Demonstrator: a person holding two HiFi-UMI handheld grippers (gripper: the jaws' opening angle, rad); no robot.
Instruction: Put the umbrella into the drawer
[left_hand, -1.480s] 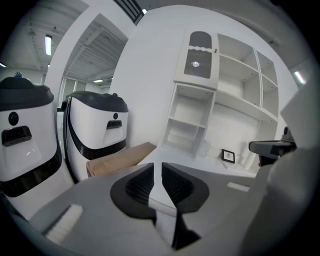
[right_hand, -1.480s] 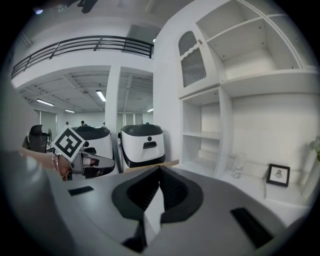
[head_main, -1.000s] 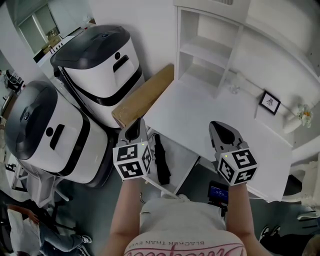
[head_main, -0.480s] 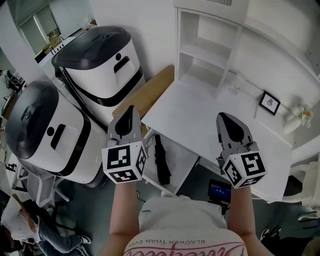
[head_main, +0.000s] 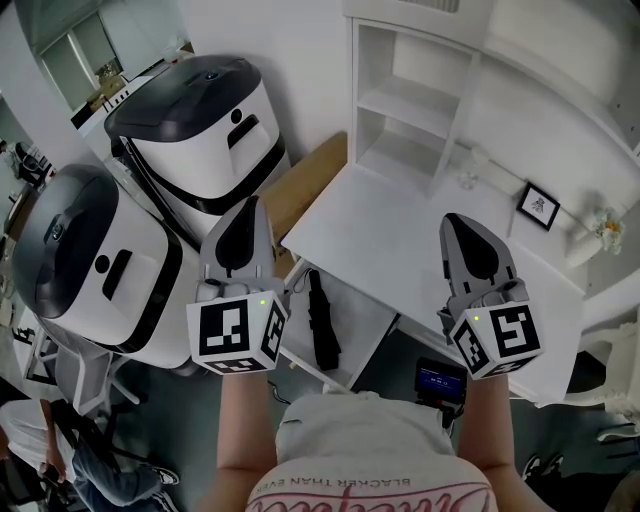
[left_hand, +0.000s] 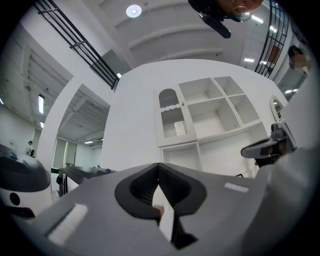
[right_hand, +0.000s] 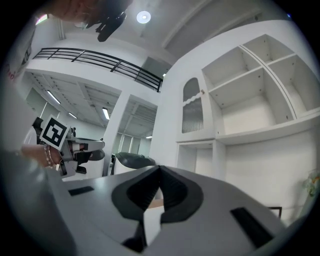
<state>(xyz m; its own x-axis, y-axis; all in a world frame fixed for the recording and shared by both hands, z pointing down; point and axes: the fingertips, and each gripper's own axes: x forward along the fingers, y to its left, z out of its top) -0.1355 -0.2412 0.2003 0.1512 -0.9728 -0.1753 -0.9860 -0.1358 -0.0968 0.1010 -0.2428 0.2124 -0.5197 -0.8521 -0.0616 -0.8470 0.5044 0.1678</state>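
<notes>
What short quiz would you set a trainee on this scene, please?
1. Fill in: the jaws of the left claw and of the right claw are both ___.
2. Where is the umbrella? A in the left claw; B lying in the drawer; C in the right claw.
3. True or false: the drawer is pushed closed.

Key: 1 shut, with nothing between them; 2 B; 3 false, it stands open.
</notes>
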